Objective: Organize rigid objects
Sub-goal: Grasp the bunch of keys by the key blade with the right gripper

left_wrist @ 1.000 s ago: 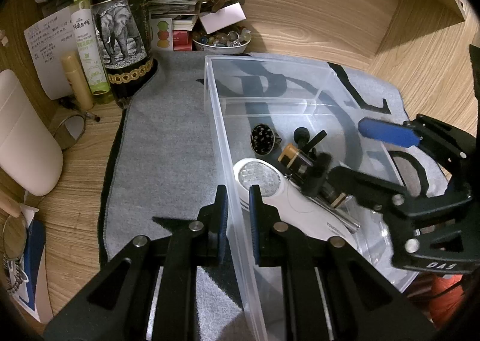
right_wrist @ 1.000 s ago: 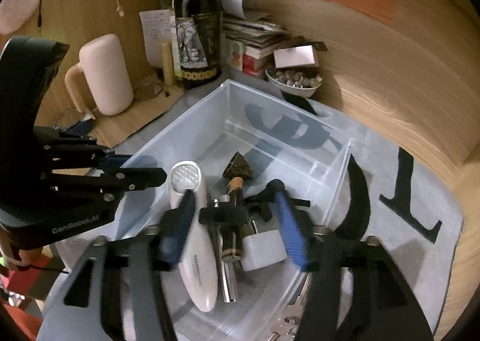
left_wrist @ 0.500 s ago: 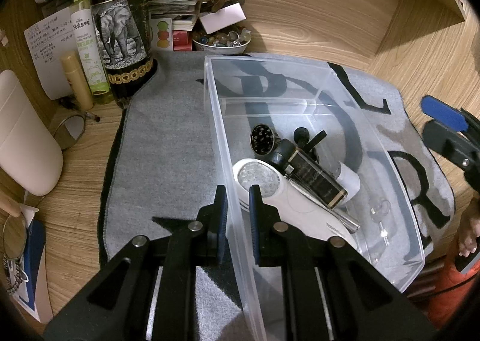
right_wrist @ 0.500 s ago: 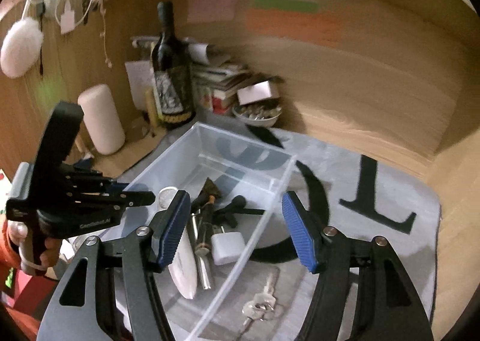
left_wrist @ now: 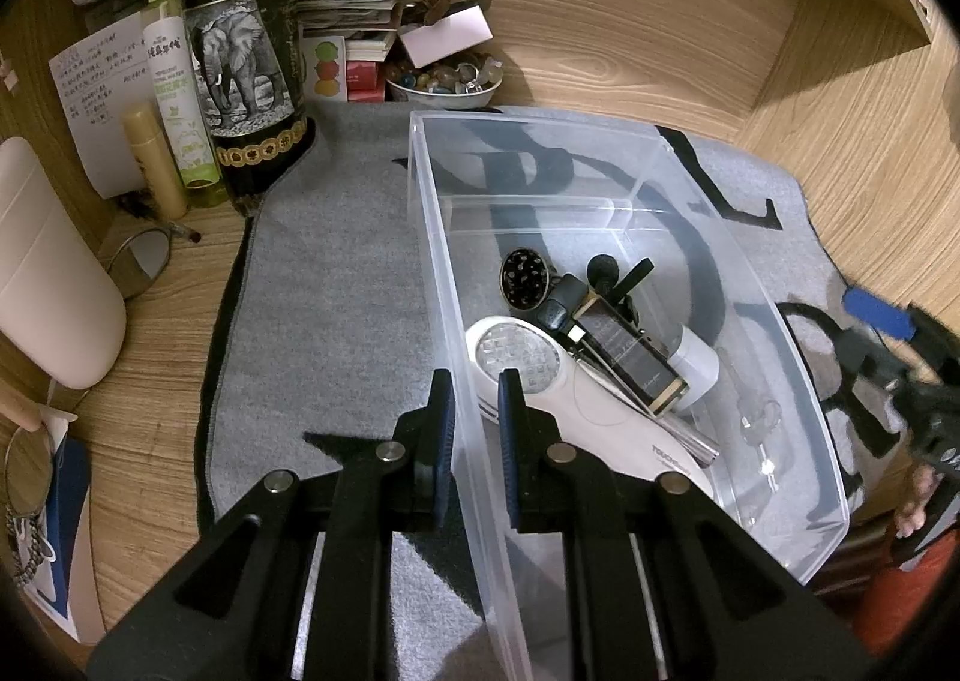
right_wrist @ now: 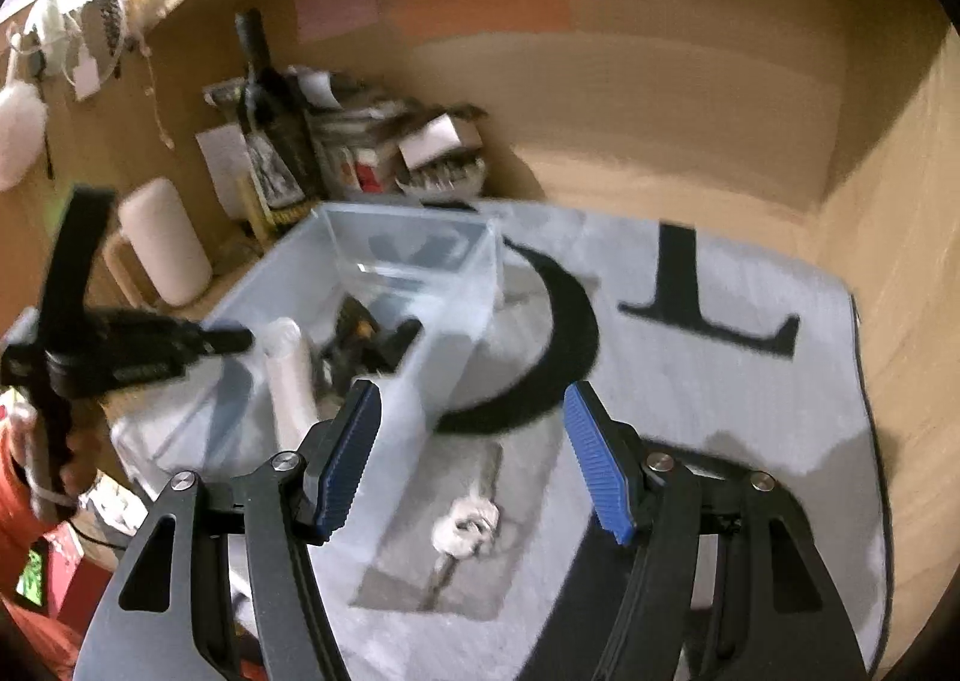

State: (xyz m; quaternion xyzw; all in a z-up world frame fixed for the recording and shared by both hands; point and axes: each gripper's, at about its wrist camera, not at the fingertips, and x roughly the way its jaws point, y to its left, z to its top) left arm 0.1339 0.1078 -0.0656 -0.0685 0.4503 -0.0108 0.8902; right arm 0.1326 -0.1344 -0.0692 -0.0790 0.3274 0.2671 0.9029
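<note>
Two grippers are being shown: the left gripper [left_wrist: 474, 429] is being kept clamped on the clear bin's [left_wrist: 798, 357] near wall, while the right gripper [right_wrist: 474, 465] is being held apart above keys [right_wrist: 465, 525] on the grey mat [right_wrist: 720, 381]. A wine bottle [left_wrist: 240, 81] is being seen at the desk's back corner.

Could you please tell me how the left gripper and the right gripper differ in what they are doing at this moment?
The left gripper is shut on the clear bin wall; the right gripper stands open and empty. The left is at the bin; the right hangs above the keys on the grey mat. Both have blue pads.
</note>
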